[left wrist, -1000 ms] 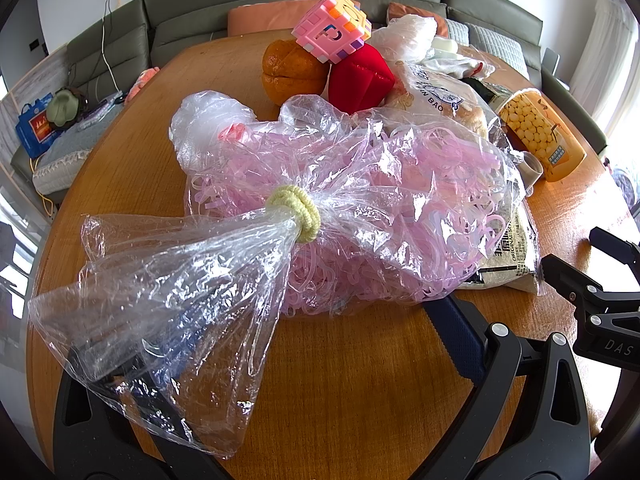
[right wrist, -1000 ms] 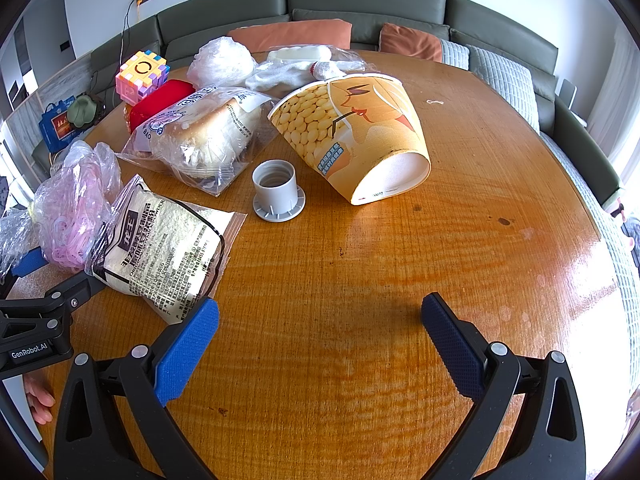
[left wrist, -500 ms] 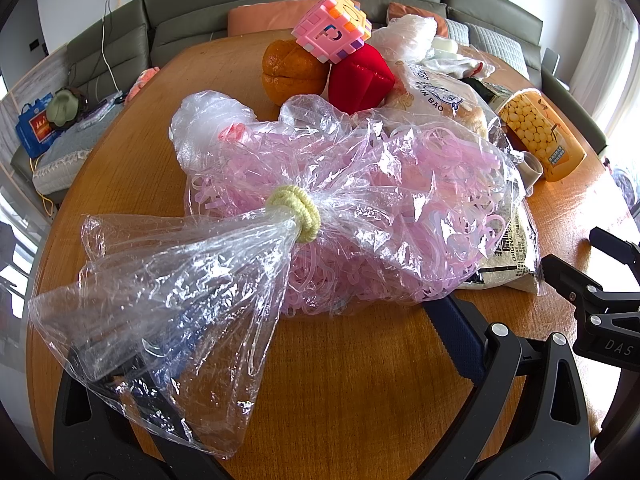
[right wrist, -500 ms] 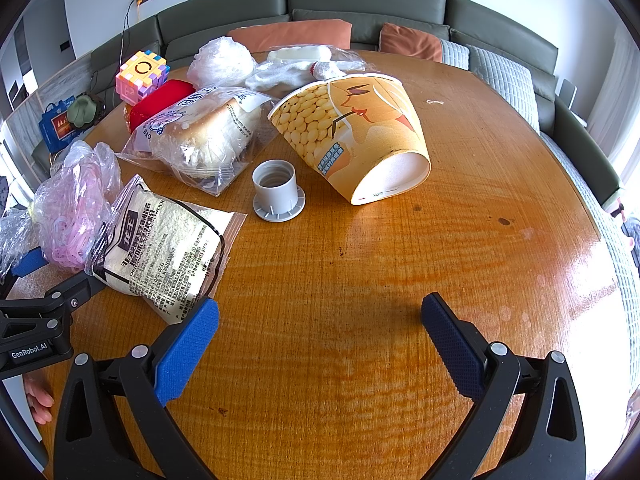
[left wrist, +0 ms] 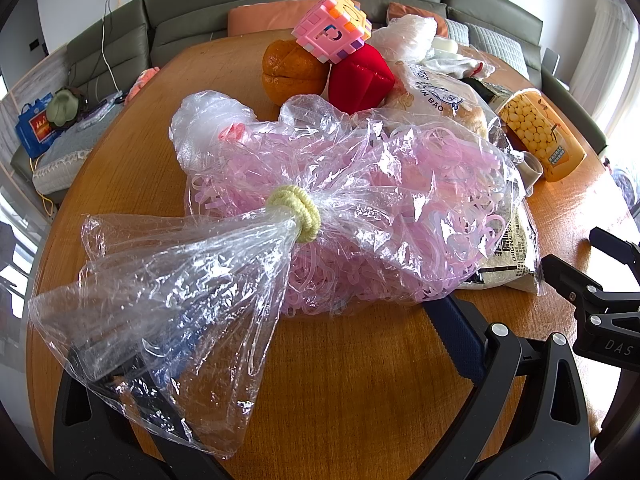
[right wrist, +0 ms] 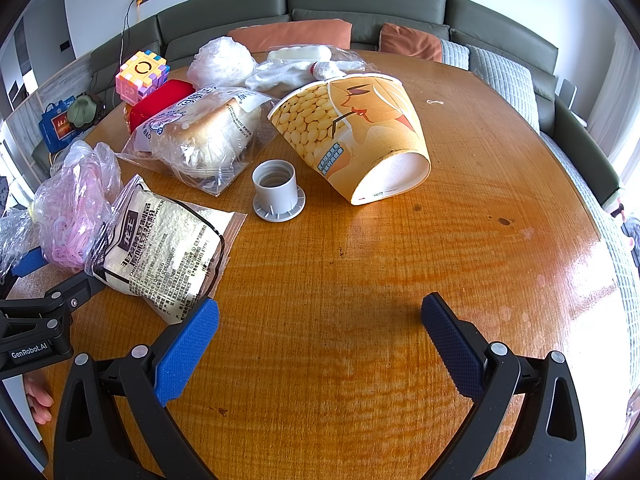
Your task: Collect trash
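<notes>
A clear plastic bag [left wrist: 360, 200] stuffed with pink strips lies on the wooden table [left wrist: 360, 400], tied with a yellow-green band [left wrist: 294, 212]. My left gripper [left wrist: 312, 336] stands open around its near end. The bag's loose neck [left wrist: 160, 304] drapes over the left finger; the right blue pad [left wrist: 456, 336] touches the bag's underside. My right gripper [right wrist: 318, 312] is open above bare table, nothing between its fingers. Ahead of it lie a printed powder packet [right wrist: 164, 244], a grey plastic cap [right wrist: 278, 192] and a tipped yellow paper cup [right wrist: 352, 136].
Further back sit a bagged bread loaf [right wrist: 204, 136], a red cushion-like thing [right wrist: 160, 100], a pastel foam cube [right wrist: 140, 76], an orange [left wrist: 288, 68], crumpled white plastic [right wrist: 222, 62] and white cloth [right wrist: 280, 76]. A green sofa [right wrist: 360, 0] curves behind. The table's right half is bare.
</notes>
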### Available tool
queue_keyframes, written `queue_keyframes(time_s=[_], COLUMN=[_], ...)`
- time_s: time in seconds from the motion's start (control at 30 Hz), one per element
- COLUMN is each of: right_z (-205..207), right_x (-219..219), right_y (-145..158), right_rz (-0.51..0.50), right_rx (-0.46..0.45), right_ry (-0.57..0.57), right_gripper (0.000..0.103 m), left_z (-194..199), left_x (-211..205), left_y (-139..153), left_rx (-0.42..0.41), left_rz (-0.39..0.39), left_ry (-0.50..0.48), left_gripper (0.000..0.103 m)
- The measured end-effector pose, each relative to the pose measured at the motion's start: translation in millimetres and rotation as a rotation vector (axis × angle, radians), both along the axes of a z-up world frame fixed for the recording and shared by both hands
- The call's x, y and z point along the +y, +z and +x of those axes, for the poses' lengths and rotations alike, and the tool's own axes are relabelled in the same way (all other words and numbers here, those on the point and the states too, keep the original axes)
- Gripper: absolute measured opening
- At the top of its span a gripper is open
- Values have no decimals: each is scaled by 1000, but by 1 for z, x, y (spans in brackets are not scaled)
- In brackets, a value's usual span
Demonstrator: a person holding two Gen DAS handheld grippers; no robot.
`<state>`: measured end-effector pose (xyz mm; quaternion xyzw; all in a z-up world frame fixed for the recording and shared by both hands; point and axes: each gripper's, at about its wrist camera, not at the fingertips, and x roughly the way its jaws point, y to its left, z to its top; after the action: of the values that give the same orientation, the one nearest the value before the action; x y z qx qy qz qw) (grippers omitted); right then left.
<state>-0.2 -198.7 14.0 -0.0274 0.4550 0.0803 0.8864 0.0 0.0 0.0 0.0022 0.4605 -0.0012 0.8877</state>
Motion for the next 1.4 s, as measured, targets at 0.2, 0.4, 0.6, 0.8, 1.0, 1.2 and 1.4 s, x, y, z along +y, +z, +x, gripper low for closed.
queue_keyframes(time_s=[0.2,0.4,0.6,0.8,1.0,1.2,1.4], right_z=[0,0,0,-1,0,1,-30], right_x=[0,0,0,0,3,2,12], right_y=[0,0,0,0,1,3,30], right_rz=[0,0,0,0,-2,-1,10], right_rx=[0,0,0,0,0,29,-46], right_ry=[0,0,0,-11,-33,-39,-1], right_gripper=[101,101,101,101,101,100,100], left_z=[0,0,0,0,0,-10,-36], left_x=[0,0,0,0,0,4,32], left_y=[0,0,0,0,0,4,17], left_rx=[0,0,0,0,0,24,-6], left_rz=[0,0,0,0,-1,-13,-88], left_ry=[0,0,0,0,0,-59,-83], left_gripper=[97,97,97,97,97,97,97])
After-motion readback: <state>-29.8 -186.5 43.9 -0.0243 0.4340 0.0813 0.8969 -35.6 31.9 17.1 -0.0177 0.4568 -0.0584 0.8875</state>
